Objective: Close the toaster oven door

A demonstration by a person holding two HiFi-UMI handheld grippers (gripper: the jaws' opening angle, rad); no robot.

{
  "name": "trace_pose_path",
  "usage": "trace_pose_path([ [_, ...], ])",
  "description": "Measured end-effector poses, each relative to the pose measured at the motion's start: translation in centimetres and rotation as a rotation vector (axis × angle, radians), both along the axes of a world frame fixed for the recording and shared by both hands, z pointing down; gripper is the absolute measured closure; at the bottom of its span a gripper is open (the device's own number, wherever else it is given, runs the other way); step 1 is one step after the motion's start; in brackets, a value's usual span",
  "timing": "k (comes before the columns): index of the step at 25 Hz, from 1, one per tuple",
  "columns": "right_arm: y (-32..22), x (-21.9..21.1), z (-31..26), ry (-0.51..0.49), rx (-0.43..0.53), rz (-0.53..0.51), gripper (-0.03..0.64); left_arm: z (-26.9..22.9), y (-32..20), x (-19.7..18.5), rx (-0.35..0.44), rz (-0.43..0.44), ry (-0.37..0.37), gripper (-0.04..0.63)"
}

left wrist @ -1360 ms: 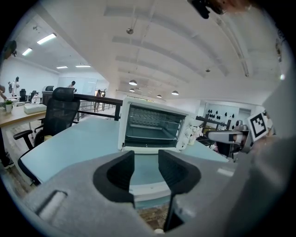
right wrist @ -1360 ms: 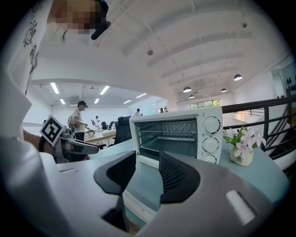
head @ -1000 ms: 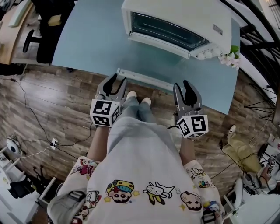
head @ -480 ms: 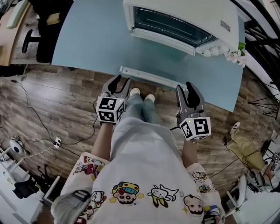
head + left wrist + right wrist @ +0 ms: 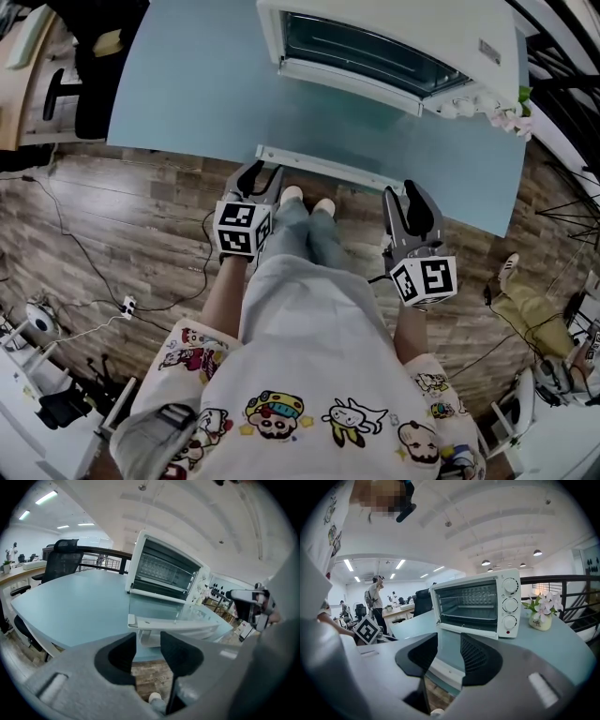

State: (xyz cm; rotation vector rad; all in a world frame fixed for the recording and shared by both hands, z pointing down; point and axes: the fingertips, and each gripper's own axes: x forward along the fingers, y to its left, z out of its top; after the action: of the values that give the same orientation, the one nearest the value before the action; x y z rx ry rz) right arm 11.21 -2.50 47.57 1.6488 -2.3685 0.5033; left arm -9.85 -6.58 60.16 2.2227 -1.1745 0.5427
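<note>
Since a second ago the left gripper (image 5: 260, 174) has moved forward and up, so its tips now sit just short of the left end of the handle (image 5: 323, 166); the right gripper (image 5: 401, 199) has stayed lower, back from the table edge and off the handle's right end. The oven (image 5: 403, 37) stands at the far side of the pale blue table (image 5: 187, 84), as before, with its door (image 5: 361, 127) dropped fully open and lying flat toward the person. In the left gripper view, the left gripper (image 5: 149, 641) has its fingers released, a modest gap between the black pads with nothing in it; the white handle (image 5: 173, 623) lies just beyond the tips, with the oven (image 5: 164, 571) behind it. In the right gripper view, the right gripper (image 5: 449, 648) is likewise parted and empty, looking over the glass door (image 5: 449, 641) at the oven (image 5: 473, 599) and its three knobs (image 5: 511, 604). A small pot of flowers (image 5: 541, 609) stands at the oven's right. A black chair (image 5: 84, 84) is at the table's far left. The person's shoes (image 5: 302, 202) rest on the wood floor (image 5: 112, 234) just under the handle, between the two grippers. Another person (image 5: 375, 595) stands far back in the room.
</note>
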Motion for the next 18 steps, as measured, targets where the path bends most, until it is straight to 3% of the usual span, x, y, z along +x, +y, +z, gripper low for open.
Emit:
trace_pose_path([
  [9, 0.1, 0.2, 1.1, 0.001, -0.030, -0.006, 0.465, 0.9, -1.1, 0.5, 0.008, 0.001, -0.013, 0.440],
  [18, 0.4, 0.2, 1.3, -0.003, -0.039, -0.003, 0.465, 0.8, -1.5, 0.5, 0.032, -0.021, -0.031, 0.499],
])
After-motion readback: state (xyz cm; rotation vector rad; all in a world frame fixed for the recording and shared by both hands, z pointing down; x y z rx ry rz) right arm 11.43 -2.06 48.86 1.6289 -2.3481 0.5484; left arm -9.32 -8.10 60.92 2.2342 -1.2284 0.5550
